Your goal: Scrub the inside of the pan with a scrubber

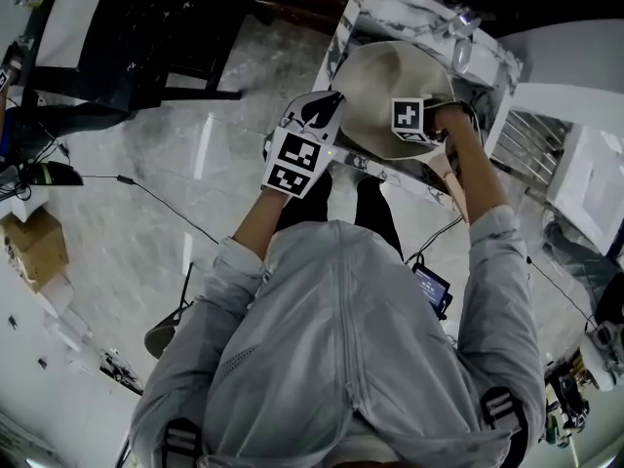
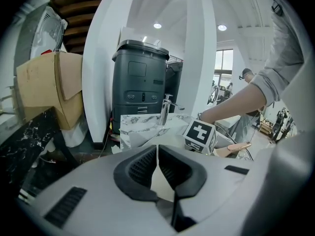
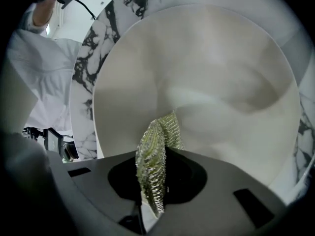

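A cream pan (image 1: 375, 86) rests in the marble-edged sink (image 1: 363, 13). My left gripper (image 1: 325, 110) is at the pan's left rim, and in the left gripper view its jaws (image 2: 157, 151) are shut on that thin cream rim (image 2: 161, 181). My right gripper (image 1: 417, 133) hangs over the right half of the pan. In the right gripper view it (image 3: 155, 181) is shut on a green mesh scrubber (image 3: 156, 149), which stands upright just above the pan's inside (image 3: 211, 82). Whether the scrubber touches the pan is unclear.
A faucet (image 2: 166, 109) stands at the sink's far side, with a dark bin (image 2: 140, 82) and a cardboard box (image 2: 49, 87) behind it. A wire rack (image 1: 526, 144) lies right of the sink. Cables (image 1: 156, 198) cross the marble floor.
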Tool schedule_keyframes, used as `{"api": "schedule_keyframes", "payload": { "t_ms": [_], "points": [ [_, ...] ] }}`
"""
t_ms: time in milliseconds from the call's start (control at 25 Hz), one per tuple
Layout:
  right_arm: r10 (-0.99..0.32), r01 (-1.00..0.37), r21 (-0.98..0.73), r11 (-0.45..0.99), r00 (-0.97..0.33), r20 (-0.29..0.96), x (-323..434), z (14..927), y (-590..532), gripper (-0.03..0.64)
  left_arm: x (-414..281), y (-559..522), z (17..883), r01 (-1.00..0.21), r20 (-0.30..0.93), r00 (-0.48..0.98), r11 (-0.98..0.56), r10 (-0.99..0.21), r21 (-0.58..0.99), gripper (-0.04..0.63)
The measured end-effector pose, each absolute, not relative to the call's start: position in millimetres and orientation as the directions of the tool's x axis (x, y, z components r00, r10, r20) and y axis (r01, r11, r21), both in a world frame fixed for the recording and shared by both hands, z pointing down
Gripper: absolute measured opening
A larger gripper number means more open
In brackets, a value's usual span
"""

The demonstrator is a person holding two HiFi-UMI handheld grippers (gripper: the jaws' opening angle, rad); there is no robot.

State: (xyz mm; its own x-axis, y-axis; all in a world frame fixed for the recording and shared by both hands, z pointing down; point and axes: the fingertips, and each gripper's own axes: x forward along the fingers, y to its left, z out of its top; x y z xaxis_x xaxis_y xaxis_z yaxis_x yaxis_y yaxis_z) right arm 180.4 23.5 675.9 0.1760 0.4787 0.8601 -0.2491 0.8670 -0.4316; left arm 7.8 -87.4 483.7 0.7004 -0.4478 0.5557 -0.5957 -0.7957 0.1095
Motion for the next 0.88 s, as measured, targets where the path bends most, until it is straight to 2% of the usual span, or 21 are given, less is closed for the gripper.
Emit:
{"api": "schedule_keyframes", "payload": {
  "t_ms": [280,480,880],
  "points": [
    [0.336,-0.234,-0.288,0.929,0.205,0.919,204.1,688.8,-10.4,0.08,23.0,-90.6,493.6,-0.621,0.566,0.687,-0.773,-0.456,0.132,0.03],
    [0.217,-0.23,-0.177,0.957,0.163,0.962,205.3,705.2,-36.3,0.08,35.3,-95.1,499.7,-0.611,0.571,0.692,-0.779,-0.44,0.141,0.03],
    [-0.007,-0.179,0.044,0.983,0.198,0.98,198.2,728.8,-86.4,0.08,27.4,-114.4,501.5,-0.626,0.572,0.68,-0.769,-0.458,0.13,0.029]
  ]
}}
